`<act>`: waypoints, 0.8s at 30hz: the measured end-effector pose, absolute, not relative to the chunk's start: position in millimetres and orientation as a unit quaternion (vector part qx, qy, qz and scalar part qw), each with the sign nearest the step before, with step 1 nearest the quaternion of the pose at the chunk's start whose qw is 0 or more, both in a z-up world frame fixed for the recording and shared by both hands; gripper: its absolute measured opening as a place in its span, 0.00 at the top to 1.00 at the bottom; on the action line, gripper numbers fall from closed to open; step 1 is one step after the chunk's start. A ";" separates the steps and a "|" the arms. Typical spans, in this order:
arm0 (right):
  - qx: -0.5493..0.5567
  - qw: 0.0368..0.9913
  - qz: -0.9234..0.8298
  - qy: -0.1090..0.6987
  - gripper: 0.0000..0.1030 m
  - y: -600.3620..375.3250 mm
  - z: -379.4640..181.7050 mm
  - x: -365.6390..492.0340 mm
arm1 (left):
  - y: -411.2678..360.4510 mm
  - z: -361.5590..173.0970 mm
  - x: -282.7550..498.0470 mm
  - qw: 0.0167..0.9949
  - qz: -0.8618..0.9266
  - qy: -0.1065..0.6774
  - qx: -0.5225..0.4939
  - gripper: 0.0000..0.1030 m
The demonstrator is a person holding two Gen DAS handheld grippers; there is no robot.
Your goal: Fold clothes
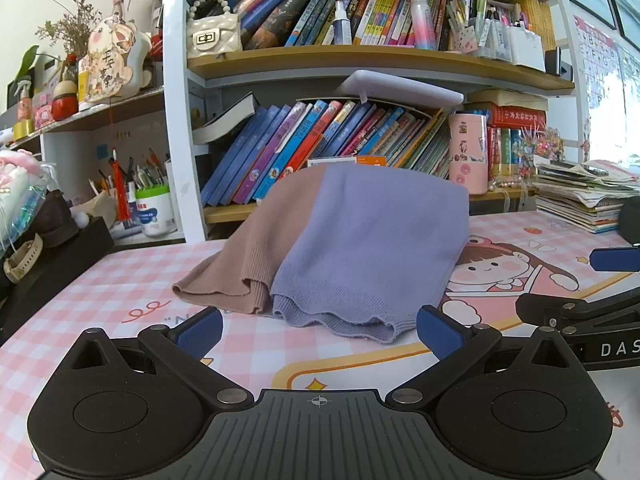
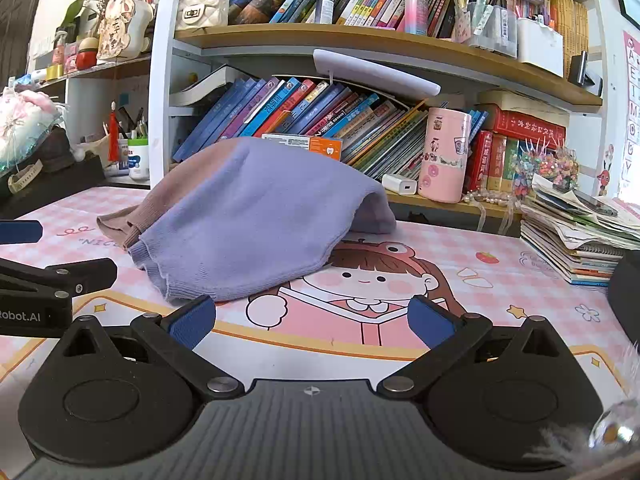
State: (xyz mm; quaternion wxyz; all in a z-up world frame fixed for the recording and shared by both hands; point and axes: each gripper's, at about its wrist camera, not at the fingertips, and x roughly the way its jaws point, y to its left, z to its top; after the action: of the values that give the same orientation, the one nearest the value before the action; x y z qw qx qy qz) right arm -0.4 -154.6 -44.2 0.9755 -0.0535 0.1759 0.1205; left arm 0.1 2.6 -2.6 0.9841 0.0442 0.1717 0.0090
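A knit garment, lavender [image 1: 372, 240] on the right and dusty pink [image 1: 260, 248] on the left, lies humped on the pink checked desk mat [image 1: 100, 296]. Its wavy hem faces me. It also shows in the right wrist view [image 2: 256, 216]. My left gripper [image 1: 320, 332] is open and empty, just in front of the hem. My right gripper [image 2: 312, 318] is open and empty, with its left fingertip [image 2: 192, 320] close to the hem's corner. The right gripper also shows at the right edge of the left wrist view [image 1: 592, 300].
A bookshelf with leaning books [image 1: 320, 140] stands right behind the garment. A pink tumbler [image 2: 444, 156] and a white charger [image 2: 400, 184] sit on its low shelf. A paper and notebook stack [image 2: 580, 232] lies at the right. Black box with clutter [image 1: 52, 248] is at the left.
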 end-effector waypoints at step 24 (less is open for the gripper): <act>-0.053 0.975 0.122 0.176 0.00 -154.9 -43.7 -1.0 | 6.2 -0.2 2.7 0.983 0.012 0.176 0.041 0.00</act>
State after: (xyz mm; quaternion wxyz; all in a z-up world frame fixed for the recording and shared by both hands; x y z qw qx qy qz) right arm -1.0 -154.9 -43.7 0.9754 -0.0533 0.1760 0.1217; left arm 2.7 6.2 -0.2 0.9835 0.0407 0.1760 0.0118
